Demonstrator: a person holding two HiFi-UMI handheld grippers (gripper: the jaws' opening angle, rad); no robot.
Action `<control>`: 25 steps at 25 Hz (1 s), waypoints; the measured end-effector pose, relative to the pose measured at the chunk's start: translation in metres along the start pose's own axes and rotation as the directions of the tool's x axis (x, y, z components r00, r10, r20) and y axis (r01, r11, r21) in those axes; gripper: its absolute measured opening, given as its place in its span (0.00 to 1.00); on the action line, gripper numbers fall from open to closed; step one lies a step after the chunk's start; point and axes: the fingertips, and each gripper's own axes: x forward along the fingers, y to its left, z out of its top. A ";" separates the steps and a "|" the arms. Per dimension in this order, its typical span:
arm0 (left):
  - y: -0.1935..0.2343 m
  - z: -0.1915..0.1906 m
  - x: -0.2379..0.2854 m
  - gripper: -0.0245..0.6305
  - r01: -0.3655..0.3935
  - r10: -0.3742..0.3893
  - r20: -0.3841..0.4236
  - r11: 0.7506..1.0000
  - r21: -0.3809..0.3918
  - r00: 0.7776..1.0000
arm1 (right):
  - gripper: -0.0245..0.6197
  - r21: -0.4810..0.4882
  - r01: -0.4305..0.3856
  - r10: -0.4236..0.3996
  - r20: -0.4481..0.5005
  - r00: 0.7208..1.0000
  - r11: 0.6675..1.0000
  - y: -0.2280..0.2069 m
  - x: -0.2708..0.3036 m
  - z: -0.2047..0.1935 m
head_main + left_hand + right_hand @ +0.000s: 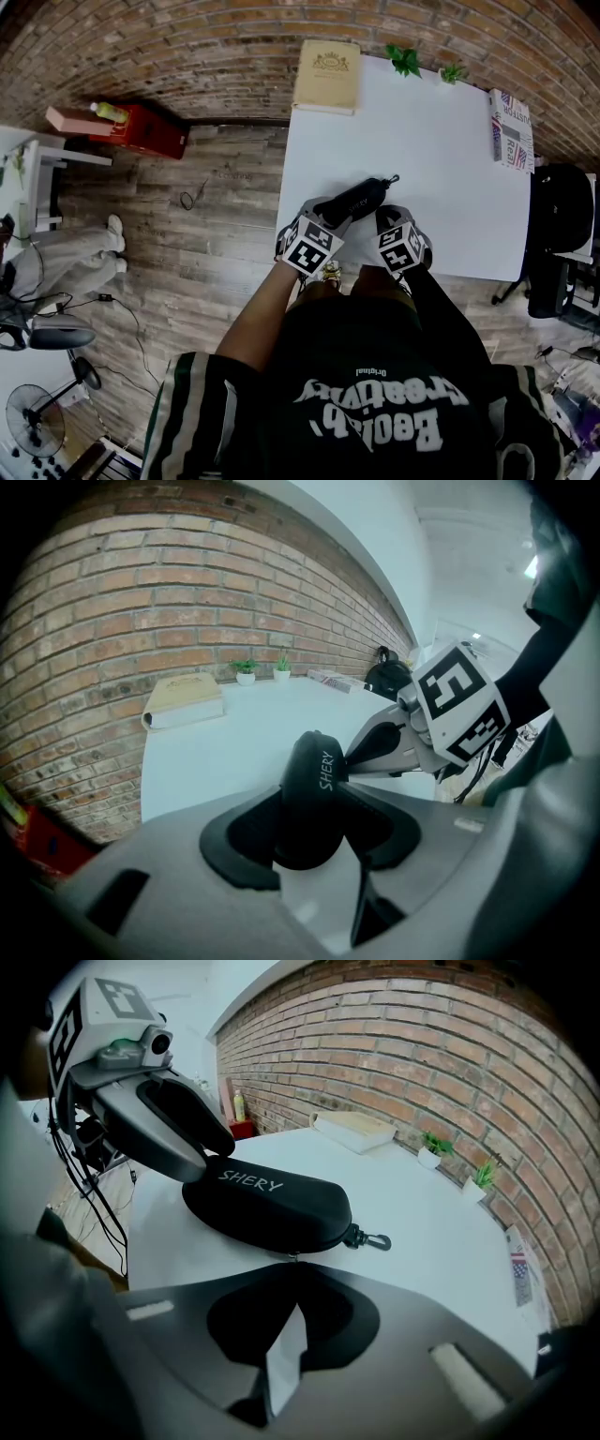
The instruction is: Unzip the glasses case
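Near the desk's point(441, 159) near edge, a case point(354, 200) is held by two grippers.

Toward the near-left corner the black case is seen lying slantwise, with its clip point(375, 1240) at the end pointing toward the desk's middle. The end nearest that corner is clamped between the left gripper's point(328, 212) fingers, which are spread wide around it with both pads pressed against its sides. The right gripper's point(295, 1265) fingers are brought together at the case's long seam, on the side facing the near edge, and a small metal zip pull point(292, 1257) is pinched at their tips. At the far edge a book point(327, 77) is laid by the left corner and two small plants point(405, 60) are set beside it, while a magazine point(512, 129) is laid along the right edge.
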 end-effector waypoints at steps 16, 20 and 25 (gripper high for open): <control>0.000 0.001 0.000 0.33 -0.001 0.001 0.004 1.000 0.005 1.000 | 0.06 -0.034 0.014 -0.015 -0.006 1.000 0.999 -0.013 0.002 0.000; 0.000 0.000 -0.001 0.33 -0.002 0.002 -0.004 1.000 0.004 1.000 | 0.06 -0.042 0.021 -0.022 -0.012 1.000 0.999 -0.018 0.003 -0.001; 0.000 0.000 0.000 0.33 -0.004 0.004 -0.007 1.000 -0.003 1.000 | 0.06 -0.055 0.029 -0.029 -0.012 0.999 0.998 -0.024 0.004 0.002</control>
